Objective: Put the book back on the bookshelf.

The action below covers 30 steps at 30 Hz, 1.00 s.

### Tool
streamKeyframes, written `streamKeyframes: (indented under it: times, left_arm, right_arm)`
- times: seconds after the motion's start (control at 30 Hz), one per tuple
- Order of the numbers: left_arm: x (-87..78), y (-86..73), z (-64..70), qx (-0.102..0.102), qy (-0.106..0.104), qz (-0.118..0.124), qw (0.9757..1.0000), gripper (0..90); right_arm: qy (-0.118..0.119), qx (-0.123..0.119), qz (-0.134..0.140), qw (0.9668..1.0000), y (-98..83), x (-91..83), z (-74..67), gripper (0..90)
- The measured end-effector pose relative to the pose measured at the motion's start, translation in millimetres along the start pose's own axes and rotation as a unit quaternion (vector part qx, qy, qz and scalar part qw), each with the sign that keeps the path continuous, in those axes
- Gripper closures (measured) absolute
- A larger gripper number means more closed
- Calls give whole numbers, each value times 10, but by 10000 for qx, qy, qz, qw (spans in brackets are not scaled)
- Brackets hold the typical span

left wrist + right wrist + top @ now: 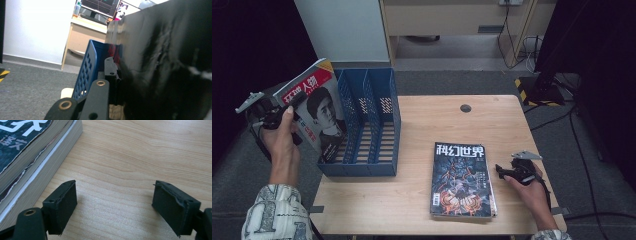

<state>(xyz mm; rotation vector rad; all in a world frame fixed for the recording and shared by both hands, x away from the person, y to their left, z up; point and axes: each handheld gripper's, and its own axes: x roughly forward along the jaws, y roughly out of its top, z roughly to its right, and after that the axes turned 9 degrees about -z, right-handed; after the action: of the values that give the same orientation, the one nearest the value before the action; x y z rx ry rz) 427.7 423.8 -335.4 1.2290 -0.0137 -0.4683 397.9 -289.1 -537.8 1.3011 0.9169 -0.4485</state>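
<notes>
At the left edge of the high view, the left hand-held gripper pinched a red-and-white magazine by its upper edge, holding it tilted with its lower corner inside the left compartment of the blue file rack. Lower right, the right hand-held gripper rested on the wooden tabletop, jaws spread and empty, just beside a stack of magazines lying flat.

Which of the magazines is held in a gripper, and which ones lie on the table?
The red-and-white magazine with a face on its cover is clamped in the left gripper at the blue file rack. The dark-covered stack lies flat on the table.
</notes>
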Motion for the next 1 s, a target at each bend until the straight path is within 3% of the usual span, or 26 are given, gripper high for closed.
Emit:
streamKeyframes:
  times: [0.13,0.33,0.53,0.77,1.0]
  left_arm:
    - [27,-99,-17,-2,47,-5,10000,842]
    - [60,-257,-78,-171,-22,-19,9998,845]
    - [96,-349,-95,-116,36,-78,9999,844]
    - [83,-397,-129,-171,-15,-34,9998,842]
    - [12,-434,-188,-294,121,-156,9994,832]
  right_arm:
    - [0,1,0,10000,0,0,0,197]
    - [1,-1,0,10000,0,0,0,198]
    - [-1,-26,4,10000,-3,-1,2,198]
    - [-1,-26,4,10000,-3,-1,2,198]
    - [0,-24,4,10000,-3,-1,1,198]
